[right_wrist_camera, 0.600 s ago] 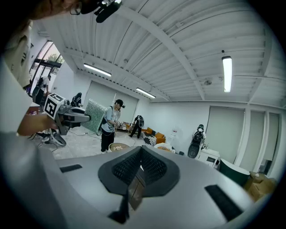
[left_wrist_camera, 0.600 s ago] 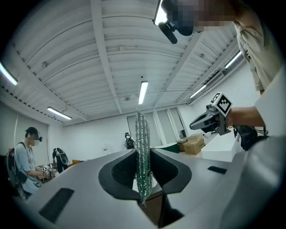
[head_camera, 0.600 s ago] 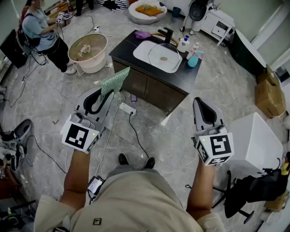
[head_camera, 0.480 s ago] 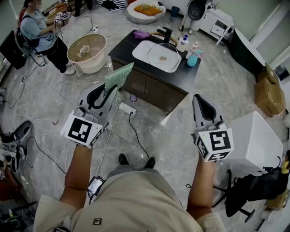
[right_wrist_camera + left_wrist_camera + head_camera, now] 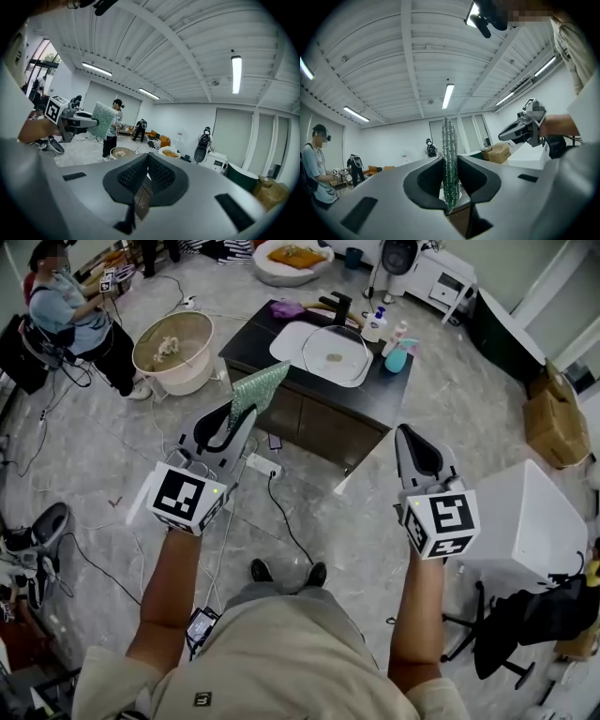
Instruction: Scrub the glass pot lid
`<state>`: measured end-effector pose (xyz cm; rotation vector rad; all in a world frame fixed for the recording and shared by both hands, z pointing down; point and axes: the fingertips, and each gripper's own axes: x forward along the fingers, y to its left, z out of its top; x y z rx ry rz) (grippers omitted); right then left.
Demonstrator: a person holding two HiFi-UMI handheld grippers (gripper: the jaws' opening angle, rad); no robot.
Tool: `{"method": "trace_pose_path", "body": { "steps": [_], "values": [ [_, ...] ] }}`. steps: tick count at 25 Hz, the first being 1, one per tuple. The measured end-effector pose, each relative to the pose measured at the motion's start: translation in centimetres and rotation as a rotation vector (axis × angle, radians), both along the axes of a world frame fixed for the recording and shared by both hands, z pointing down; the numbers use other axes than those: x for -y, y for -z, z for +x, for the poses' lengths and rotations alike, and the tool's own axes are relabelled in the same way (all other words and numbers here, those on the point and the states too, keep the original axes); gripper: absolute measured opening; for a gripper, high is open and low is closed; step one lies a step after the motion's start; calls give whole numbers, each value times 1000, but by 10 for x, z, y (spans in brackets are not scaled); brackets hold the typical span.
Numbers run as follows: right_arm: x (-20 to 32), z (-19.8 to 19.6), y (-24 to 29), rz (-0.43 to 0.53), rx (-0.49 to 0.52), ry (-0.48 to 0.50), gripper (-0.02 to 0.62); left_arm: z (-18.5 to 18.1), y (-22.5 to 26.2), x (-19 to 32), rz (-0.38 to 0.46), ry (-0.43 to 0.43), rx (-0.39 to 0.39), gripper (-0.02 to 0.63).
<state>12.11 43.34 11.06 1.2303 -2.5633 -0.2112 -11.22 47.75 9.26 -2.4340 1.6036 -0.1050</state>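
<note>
The glass pot lid [image 5: 336, 356] lies over the white sink [image 5: 286, 341] set in a dark counter [image 5: 375, 397] ahead of me. My left gripper [image 5: 228, 424] is held in the air short of the counter's near left corner, shut on a green scrub cloth [image 5: 256, 390] that sticks up past its tips. In the left gripper view the cloth [image 5: 449, 159] shows edge-on, pinched between the jaws. My right gripper [image 5: 413, 444] hovers to the right, over the floor, shut with nothing in it [image 5: 147, 172]. From its camera I see the left gripper [image 5: 70, 118] and the cloth [image 5: 104, 121].
A black faucet [image 5: 343, 310], bottles [image 5: 396, 337], a teal object [image 5: 397, 361] and a purple cloth [image 5: 290, 310] stand round the sink. A power strip with cables [image 5: 259, 465] lies on the floor. A tub [image 5: 173, 351], a seated person [image 5: 73, 307] and a white box [image 5: 527, 521] flank me.
Both grippers have moved a little forward toward the counter. The left one has risen and shifted right with the green cloth still in it.
</note>
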Motion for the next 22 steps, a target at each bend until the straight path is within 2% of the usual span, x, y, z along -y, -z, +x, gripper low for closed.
{"method": "trace_pose_path", "body": {
  "steps": [7, 15, 22],
  "values": [
    [4, -26, 0, -9, 56, -11, 28, -19, -4, 8, 0, -28, -10, 92],
    [5, -61, 1, 7, 34, -19, 28, -46, -3, 12, 22, -49, -30, 92],
    [37, -64, -9, -11, 34, -18, 28, -53, -11, 40, 6, -39, -34, 92]
  ]
}}
